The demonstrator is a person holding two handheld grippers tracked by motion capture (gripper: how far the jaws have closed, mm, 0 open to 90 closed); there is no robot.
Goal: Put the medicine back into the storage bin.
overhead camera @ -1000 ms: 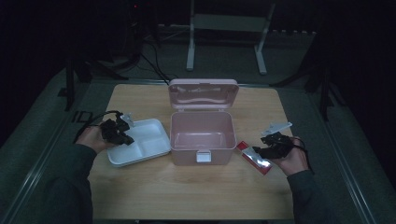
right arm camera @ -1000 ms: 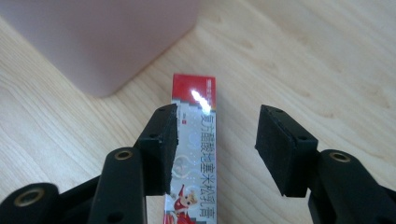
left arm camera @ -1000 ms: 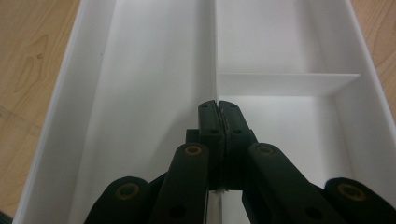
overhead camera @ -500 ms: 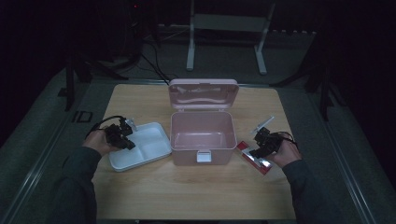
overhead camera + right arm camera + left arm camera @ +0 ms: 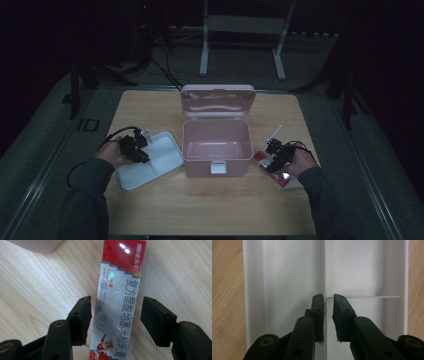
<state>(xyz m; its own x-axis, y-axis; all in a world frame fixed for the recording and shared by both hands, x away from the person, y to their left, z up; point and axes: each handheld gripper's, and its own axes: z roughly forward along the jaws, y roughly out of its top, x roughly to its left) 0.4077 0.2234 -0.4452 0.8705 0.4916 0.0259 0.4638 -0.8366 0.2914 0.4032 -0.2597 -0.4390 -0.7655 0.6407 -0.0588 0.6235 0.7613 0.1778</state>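
Observation:
A white two-compartment tray (image 5: 162,159) lies left of an open pink case (image 5: 216,145) on the wooden table. My left gripper (image 5: 137,147) is at the tray's left end. In the left gripper view its jaws (image 5: 327,296) straddle the tray's thin divider wall (image 5: 325,265); they have just been opening and stand open with a small gap. A red-and-silver ointment box (image 5: 274,169) lies flat, right of the case. My right gripper (image 5: 274,152) is low over it. Its jaws (image 5: 116,302) have just been opening and stand wide on either side of the box (image 5: 122,270) without touching it.
The case's lid (image 5: 218,100) stands open toward the back of the table. A white metal stand (image 5: 240,30) and dark cables are on the floor behind the table. Bare wood (image 5: 210,205) spreads across the table in front of the case.
My right gripper has moved left and down onto the ointment box. My left hand has sunk a little at the tray, which has stayed in place.

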